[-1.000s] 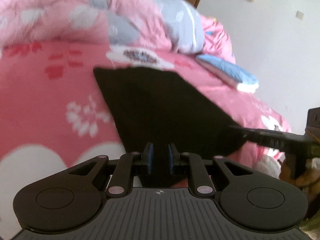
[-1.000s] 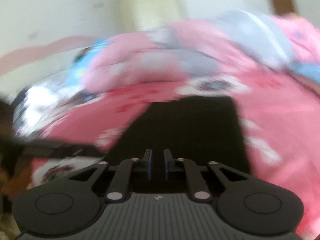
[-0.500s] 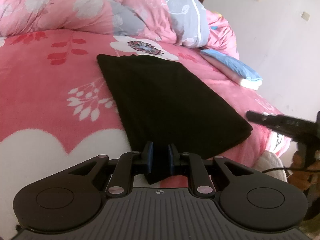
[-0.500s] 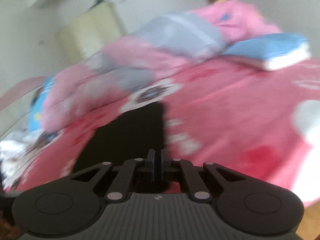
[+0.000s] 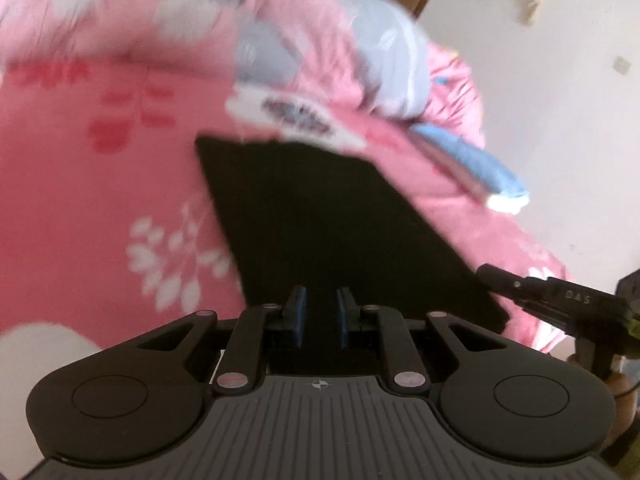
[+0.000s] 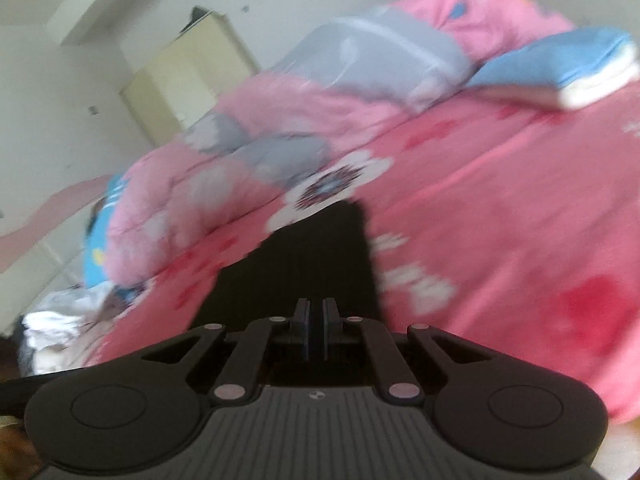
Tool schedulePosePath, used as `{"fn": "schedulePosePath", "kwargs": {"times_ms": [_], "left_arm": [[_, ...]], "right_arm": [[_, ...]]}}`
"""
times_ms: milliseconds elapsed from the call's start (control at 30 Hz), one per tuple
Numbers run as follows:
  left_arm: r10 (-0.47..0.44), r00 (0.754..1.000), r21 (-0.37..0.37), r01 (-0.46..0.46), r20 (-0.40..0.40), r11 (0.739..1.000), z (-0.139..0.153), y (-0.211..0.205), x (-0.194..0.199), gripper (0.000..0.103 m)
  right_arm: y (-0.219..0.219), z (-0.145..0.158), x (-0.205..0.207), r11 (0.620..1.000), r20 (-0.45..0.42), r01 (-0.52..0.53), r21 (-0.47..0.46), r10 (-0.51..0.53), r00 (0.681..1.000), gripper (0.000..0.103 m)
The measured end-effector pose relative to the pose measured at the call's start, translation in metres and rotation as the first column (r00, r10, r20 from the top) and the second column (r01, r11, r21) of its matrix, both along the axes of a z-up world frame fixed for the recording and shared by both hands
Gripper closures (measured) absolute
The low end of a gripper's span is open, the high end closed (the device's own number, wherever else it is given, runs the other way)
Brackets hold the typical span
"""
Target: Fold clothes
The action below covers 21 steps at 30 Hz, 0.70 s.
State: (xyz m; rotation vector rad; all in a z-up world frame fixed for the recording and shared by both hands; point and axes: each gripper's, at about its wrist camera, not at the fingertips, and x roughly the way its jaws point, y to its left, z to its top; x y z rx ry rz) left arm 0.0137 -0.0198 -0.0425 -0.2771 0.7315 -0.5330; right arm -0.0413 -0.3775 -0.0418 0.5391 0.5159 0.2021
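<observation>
Left wrist view: black garment lies flat as a long dark panel on the pink floral bedspread, its near edge running under the left gripper.
Left claw: the 2 blue-padded fingers stand a little apart with dark cloth between and behind them; whether they pinch the hem I cannot tell, since black on black hides the contact.
Other tool: the right gripper's black body reaches in from the right, near the garment's near right corner.
Backdrop: a rolled pink and grey quilt and a blue pillow lie beyond the garment.

Right wrist view: the black garment narrows away from the right gripper toward a white flower print.
Right claw: the fingers are almost together with only a thin dark slit between them; cloth in that slit is likely, not certain.
Blur: both views are smeared.

Handling, as a judgement: soft, light, limp fabric that sags and drags on the fuzzy bedspread, not fragile.
Hold: take the near edge at its 2 corners, 1 per claw, gripping all layers.
</observation>
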Motion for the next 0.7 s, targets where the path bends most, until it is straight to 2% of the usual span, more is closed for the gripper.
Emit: {"fn": "schedulePosePath", "kwargs": {"times_ms": [133,200,300,433,500,633,700], "left_arm": [[0.009,0.999,-0.025,-0.010,-0.035,1.000,-0.012,-0.001,0.011,0.087],[0.041,0.999,0.053,-0.042,0.027,0.998,-0.001,0.002,0.002,0.087],[-0.001,0.997,0.076,-0.006,0.082,0.997,0.012,-0.002,0.003,0.087],[-0.062,0.994,0.063,0.056,0.092,0.996,0.009,-0.025,0.022,0.087],[-0.048,0.996,0.075,0.043,0.069,0.996,-0.001,-0.029,0.034,0.087],[-0.010,0.999,0.078,0.006,0.047,0.997,-0.012,-0.010,0.045,0.085],[0.027,0.998,0.098,-0.033,0.060,0.995,-0.007,0.000,0.044,0.082]], "right_arm": [[-0.015,-0.015,0.003,0.999,-0.059,0.044,0.003,-0.044,0.997,0.099],[-0.031,-0.017,-0.004,0.996,-0.077,0.088,0.017,-0.086,0.993,0.097],[-0.041,-0.013,-0.010,0.990,-0.090,0.131,-0.050,-0.136,0.987,0.097],[-0.026,-0.004,0.004,0.998,-0.048,0.063,-0.001,-0.063,0.997,0.097],[-0.010,-0.004,0.018,1.000,-0.026,-0.005,0.022,0.005,1.000,0.097],[-0.011,-0.019,0.039,0.999,-0.087,-0.008,0.042,0.012,0.996,0.099],[-0.032,-0.023,0.039,0.994,-0.109,0.047,0.102,-0.036,0.993,0.098]]}}
